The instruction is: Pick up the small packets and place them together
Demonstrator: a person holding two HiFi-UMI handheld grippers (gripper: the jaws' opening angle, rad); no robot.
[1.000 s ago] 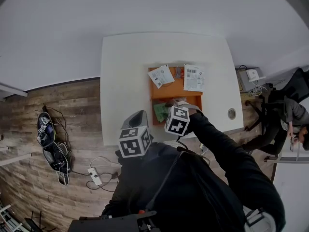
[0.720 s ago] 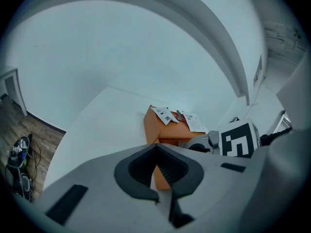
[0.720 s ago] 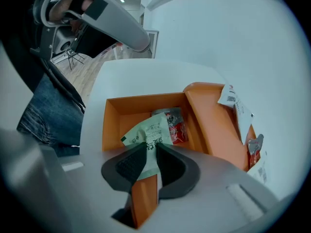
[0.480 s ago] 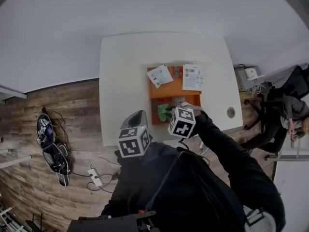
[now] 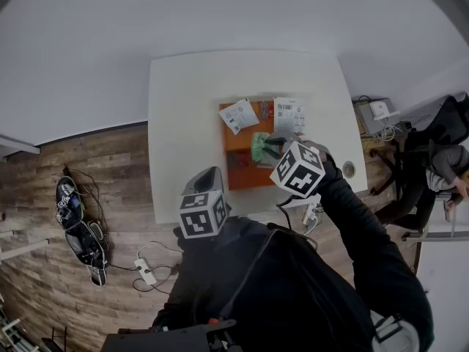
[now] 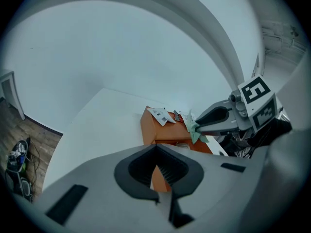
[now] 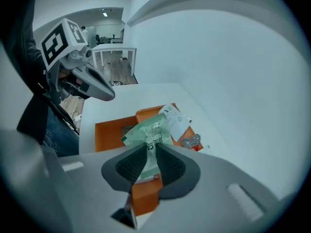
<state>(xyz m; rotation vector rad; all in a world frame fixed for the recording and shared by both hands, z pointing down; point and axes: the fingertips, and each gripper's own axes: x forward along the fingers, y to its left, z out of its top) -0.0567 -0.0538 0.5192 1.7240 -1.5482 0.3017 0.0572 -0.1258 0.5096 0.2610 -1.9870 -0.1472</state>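
Green packet (image 7: 151,132): pinched between the right gripper's pads, with most of it standing out beyond the tips. It is held in the air above the orange tray and does not rest on it. In the head view it sits over the tray's middle, just short of the packets at the far end.
Right gripper (image 7: 149,163): clamped on the green packet. Its jaws have just been closing, with the packet between them. It points steeply down over the tray.
Left white packet (image 5: 239,115): lies flat at the tray's far left corner, with one corner overhanging the rim.
Right white packet (image 5: 290,116): lies flat at the tray's far right corner, printed label up, partly past the rim.
Small silvery packet (image 5: 265,111): lies between the two white packets at the tray's far edge.
Orange tray (image 5: 238,174): shallow and rectangular, standing on the table right of centre.
Left gripper (image 6: 155,171): jaws together with nothing between them. It is held over the table's near edge, left of the tray and apart from it, pointing towards the tray.
White table (image 5: 183,116): square top with rounded corners.
Wood-pattern floor (image 5: 102,160): visible left of the table.
Power strip (image 5: 144,268): lies on the floor among cables.
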